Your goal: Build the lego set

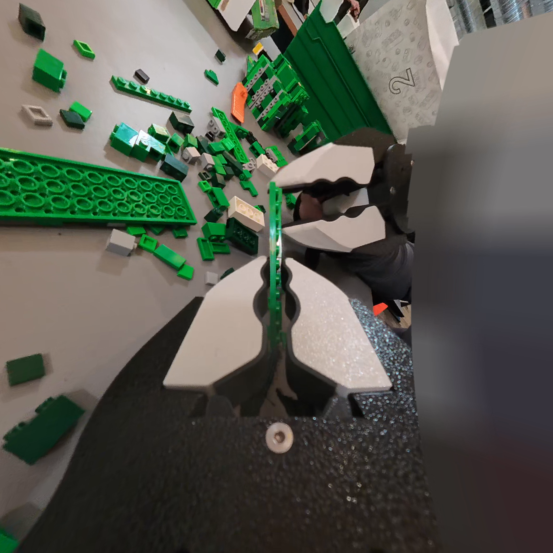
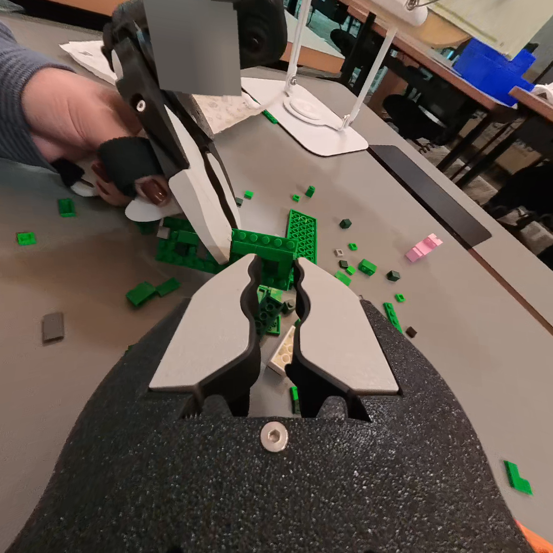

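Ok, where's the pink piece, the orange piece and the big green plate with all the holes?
pink piece [image 2: 423, 247], right wrist view, its top.
orange piece [image 1: 239, 102], left wrist view, its flat face.
big green plate [image 1: 89, 191], left wrist view, its underside.

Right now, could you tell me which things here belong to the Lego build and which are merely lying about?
Belonging to the build:
- thin green plate clamped in the left gripper
- right gripper, open
- large green baseplate
- loose green bricks
- part-built green assembly

Lying about:
- green bin
- white stand
- pink piece
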